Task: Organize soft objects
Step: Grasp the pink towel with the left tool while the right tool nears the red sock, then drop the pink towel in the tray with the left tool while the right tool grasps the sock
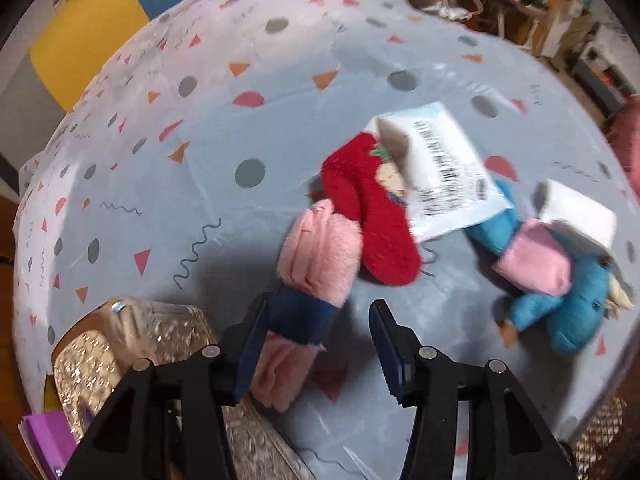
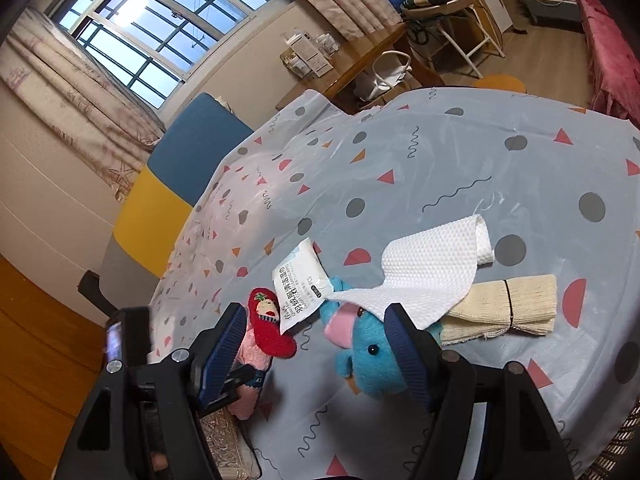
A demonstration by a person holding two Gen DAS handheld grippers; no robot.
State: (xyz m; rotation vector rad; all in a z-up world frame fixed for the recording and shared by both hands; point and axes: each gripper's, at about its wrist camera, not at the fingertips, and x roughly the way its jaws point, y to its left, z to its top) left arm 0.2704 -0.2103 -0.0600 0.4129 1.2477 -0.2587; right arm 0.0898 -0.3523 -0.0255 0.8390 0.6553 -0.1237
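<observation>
A pink fluffy roll with a dark blue band lies on the table, its near end between my open left gripper's fingers, touching the left finger. A red sock lies against it, under a white wipes pack. A blue plush elephant with pink ear lies to the right. In the right wrist view my open right gripper hovers over the elephant, beside the red sock, pink roll, wipes pack, white embossed cloth and beige tied cloth.
The round table wears a grey patterned cover. A shiny gold-textured box sits at its near left edge, with a purple pad beside it. A woven basket rim shows at the near right. A yellow and blue chair stands behind.
</observation>
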